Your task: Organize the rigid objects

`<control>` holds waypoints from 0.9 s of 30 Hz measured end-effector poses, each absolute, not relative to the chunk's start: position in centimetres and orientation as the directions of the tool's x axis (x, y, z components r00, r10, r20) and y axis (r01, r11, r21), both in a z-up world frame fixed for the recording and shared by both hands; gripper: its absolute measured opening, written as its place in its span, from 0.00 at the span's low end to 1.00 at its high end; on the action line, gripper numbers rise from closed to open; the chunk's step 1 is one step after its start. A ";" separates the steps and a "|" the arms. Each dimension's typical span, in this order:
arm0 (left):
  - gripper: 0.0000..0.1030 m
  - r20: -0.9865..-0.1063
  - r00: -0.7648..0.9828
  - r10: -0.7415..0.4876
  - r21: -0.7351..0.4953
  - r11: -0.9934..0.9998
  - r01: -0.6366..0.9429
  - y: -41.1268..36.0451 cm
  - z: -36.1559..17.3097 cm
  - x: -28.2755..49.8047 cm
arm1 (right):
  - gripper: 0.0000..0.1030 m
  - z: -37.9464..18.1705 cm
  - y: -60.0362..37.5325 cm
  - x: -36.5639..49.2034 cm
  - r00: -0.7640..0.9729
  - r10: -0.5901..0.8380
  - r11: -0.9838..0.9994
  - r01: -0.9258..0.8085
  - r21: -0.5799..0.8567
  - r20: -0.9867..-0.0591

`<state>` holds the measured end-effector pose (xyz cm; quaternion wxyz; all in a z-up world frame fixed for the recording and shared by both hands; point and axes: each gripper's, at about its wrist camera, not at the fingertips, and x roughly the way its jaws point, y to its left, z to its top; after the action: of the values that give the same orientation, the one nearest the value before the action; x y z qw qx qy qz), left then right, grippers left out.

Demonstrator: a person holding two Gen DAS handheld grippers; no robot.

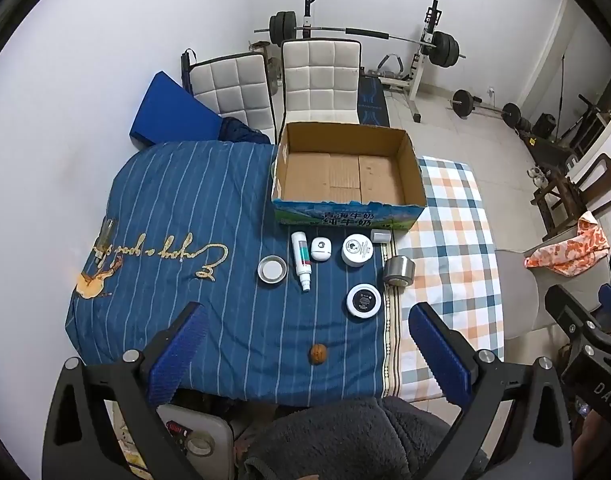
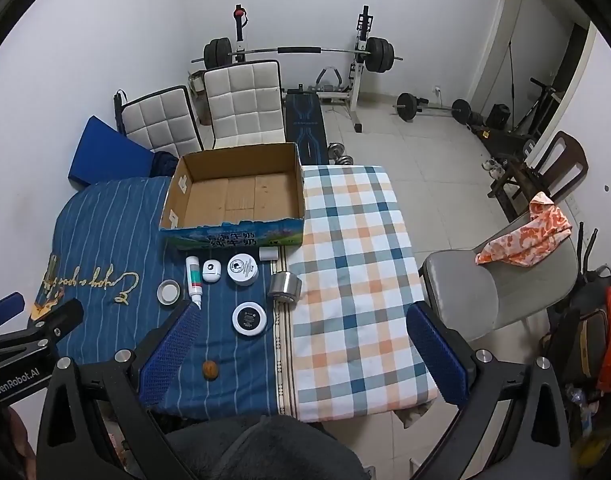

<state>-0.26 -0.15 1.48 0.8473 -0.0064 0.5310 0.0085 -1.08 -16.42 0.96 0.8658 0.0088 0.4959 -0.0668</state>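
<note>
An open empty cardboard box stands at the table's far side. In front of it lie a white spray bottle, a small white device, a white round jar, a small grey cylinder, a metal tape roll, a metal lid, a black-topped round tin and a walnut. My left gripper and right gripper are open and empty, held above the near edge.
The table wears a blue striped cloth and a checked cloth. Two white chairs stand behind it, a grey chair with an orange cloth to the right. Gym weights line the far wall.
</note>
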 end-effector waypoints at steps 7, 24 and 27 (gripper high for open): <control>1.00 -0.898 0.440 0.013 0.003 1.000 -0.023 -0.3 1.6 -0.5 | 1.00 1.0 -16.4 -1.0 0.500 -0.106 0.991 0.124 -0.050 -0.860; 1.00 -0.897 0.442 0.007 -0.003 1.000 -0.021 -0.1 1.6 -0.3 | 1.00 1.2 -16.2 -1.1 0.504 -0.113 0.990 0.126 -0.057 -0.856; 1.00 -0.897 0.442 0.006 -0.004 1.000 -0.021 -0.1 1.7 -0.3 | 1.00 1.2 -16.2 -1.2 0.506 -0.113 0.990 0.127 -0.056 -0.855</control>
<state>-0.27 -0.14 1.74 0.8492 -0.0073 0.5280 0.0081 -1.17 -16.21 1.24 0.8676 0.0068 0.4924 -0.0693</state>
